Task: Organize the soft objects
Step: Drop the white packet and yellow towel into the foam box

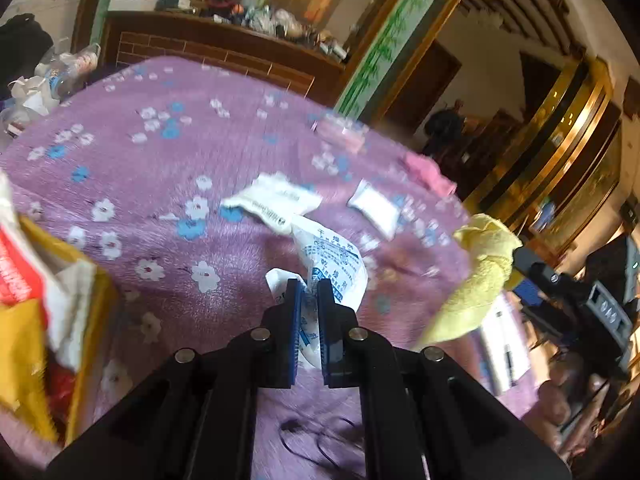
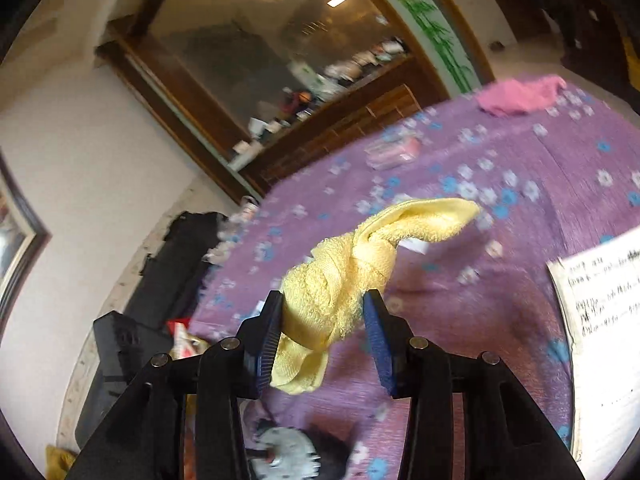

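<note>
Left tongs (image 1: 309,286) clamped on white printed plastic packet (image 1: 338,262); right tongs (image 2: 324,302) clamped on knotted yellow terry towel (image 2: 348,276). At nine o'clock, yellow box (image 1: 86,320) holds red-and-white packets (image 1: 24,268).

towel (image 2: 344,276): yellow | bedspread (image 1: 168,168): purple, white-blue flowers | cloth (image 2: 520,94): pink

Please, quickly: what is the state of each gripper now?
Left gripper: shut on a white printed packet.
Right gripper: shut on a yellow towel.
</note>
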The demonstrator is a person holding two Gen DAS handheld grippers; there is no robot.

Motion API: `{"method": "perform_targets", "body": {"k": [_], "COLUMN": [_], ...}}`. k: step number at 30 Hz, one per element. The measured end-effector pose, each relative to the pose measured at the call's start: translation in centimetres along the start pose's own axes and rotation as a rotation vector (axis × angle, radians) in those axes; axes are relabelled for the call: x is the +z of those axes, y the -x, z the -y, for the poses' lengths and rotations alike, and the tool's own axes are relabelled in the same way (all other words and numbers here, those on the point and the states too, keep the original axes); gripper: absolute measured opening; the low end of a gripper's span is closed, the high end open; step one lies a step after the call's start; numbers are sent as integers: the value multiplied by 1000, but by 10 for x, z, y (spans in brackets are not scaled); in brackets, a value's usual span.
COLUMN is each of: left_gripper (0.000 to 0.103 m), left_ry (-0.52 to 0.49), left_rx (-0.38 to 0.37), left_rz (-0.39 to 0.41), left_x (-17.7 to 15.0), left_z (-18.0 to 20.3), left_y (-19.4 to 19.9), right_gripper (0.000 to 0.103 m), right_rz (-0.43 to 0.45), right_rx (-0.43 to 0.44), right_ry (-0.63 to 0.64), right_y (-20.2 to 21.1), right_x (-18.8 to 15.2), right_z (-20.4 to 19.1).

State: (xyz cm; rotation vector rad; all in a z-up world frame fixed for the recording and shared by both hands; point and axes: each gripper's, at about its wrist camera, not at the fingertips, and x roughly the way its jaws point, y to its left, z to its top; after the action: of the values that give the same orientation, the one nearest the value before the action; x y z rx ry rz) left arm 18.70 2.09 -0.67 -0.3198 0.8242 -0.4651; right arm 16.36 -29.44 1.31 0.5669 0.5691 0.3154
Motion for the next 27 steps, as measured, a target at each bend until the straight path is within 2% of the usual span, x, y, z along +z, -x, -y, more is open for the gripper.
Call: {"method": "perform_targets", "body": {"k": [4, 8, 12, 14, 21, 27], "left_gripper": [5, 6, 6, 6, 6, 6], "left_ry": [10, 18, 43, 86, 197, 230], "left_rx": [-10, 11, 107, 145, 229, 239], "left_rz": [45, 115, 179, 198, 238, 250], "left_x": [-4, -12, -29, -39, -58, -64], "left_z": [2, -9, -36, -60, -125, -156], "left_y": [54, 119, 176, 197, 227, 231], "right_gripper": [40, 40, 40, 40, 40, 40], "right_rz": [4, -50, -117, -158, -270, -337], "right_rx": [122, 205, 246, 255, 252, 216], "right_ry": [51, 143, 229, 270, 365, 424], "right_y": [12, 9, -1, -9, -60, -106], "right_x": [-7, -26, -51, -64, -87, -88], "right_z": [-17, -52, -94, -120, -181, -219]}}
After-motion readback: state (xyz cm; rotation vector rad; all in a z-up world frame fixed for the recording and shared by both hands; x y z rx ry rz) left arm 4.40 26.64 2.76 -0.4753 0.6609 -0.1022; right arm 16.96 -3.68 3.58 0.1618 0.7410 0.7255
